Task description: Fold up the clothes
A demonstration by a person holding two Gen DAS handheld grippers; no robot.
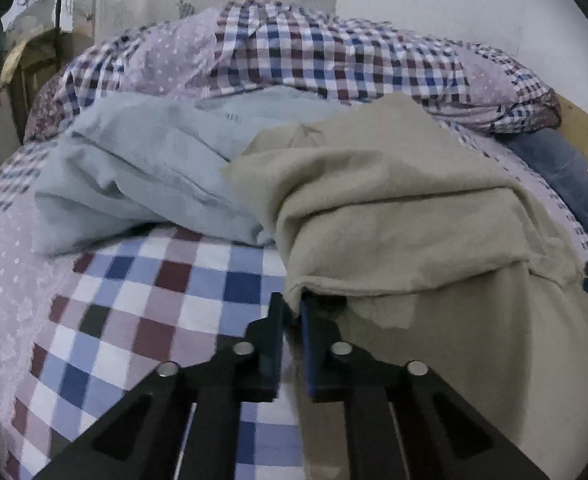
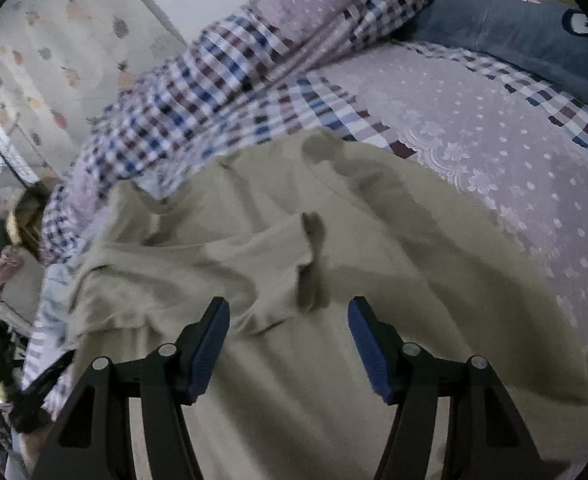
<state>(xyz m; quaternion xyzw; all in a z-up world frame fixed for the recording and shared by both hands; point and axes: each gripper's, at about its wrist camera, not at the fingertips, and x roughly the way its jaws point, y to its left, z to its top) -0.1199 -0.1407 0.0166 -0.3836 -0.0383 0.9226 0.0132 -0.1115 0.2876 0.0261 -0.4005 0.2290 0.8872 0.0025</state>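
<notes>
While the beige garment (image 1: 394, 208) lies rumpled on the bed (image 1: 141, 292), partly folded over itself, its near corner is pinched in the narrow jaws of the left gripper (image 1: 292, 312). Over the cloth's middle, the right gripper (image 2: 288, 320) hovers with jaws wide, holding nothing. A pale blue garment (image 1: 133, 176) (crumpled, untouched) lies just beyond to the left.

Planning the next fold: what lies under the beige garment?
The beige garment lies on the checked bedsheet and overlaps the light blue garment's edge. Anything else beneath is covered.
</notes>
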